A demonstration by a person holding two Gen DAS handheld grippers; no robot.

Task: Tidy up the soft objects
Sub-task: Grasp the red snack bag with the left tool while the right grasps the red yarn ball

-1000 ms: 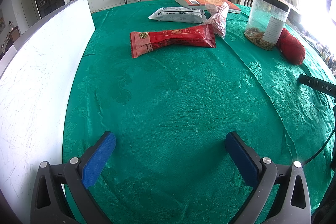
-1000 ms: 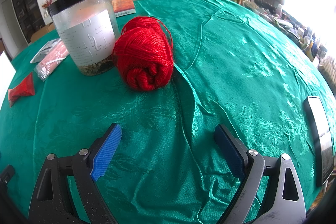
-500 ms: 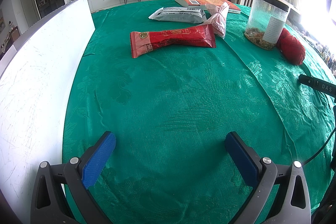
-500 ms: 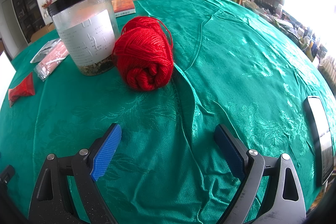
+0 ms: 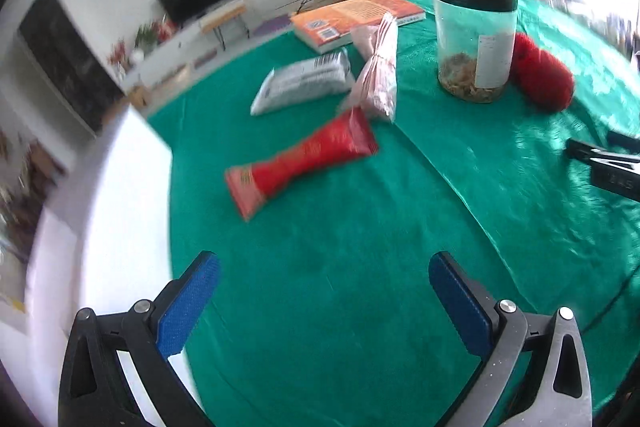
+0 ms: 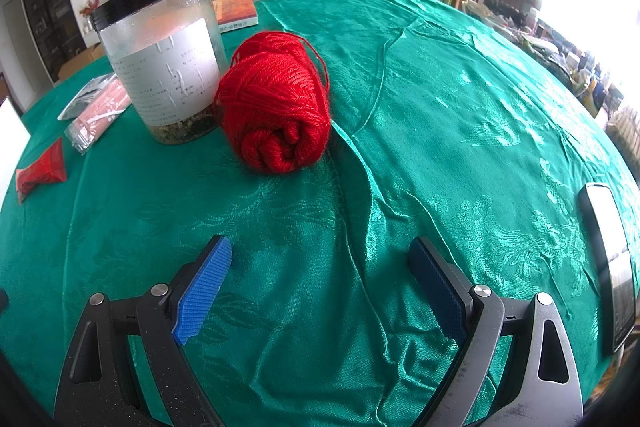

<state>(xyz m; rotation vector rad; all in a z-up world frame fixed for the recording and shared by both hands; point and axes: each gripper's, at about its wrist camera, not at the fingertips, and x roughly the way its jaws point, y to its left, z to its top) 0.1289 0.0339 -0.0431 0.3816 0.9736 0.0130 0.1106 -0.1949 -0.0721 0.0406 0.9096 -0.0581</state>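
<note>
A red yarn ball (image 6: 276,103) lies on the green tablecloth beside a clear jar (image 6: 160,55); the same yarn ball (image 5: 540,73) shows far right in the left wrist view. A red snack packet (image 5: 300,161), a pink bag (image 5: 378,75) and a grey pouch (image 5: 304,83) lie mid-table. My left gripper (image 5: 320,299) hovers open over bare cloth, short of the red packet. My right gripper (image 6: 320,279) is open too, nothing between its fingers, with the yarn ball ahead of it.
A white board (image 5: 104,227) stands along the table's left edge. An orange book (image 5: 356,17) lies at the back. A phone (image 6: 608,267) rests near the right edge. The other gripper's black body (image 5: 608,163) pokes in from the right.
The left gripper's view has swung and tilted, blurred by motion; the packets now sit closer and more central. The right gripper and the yarn ball have stayed put.
</note>
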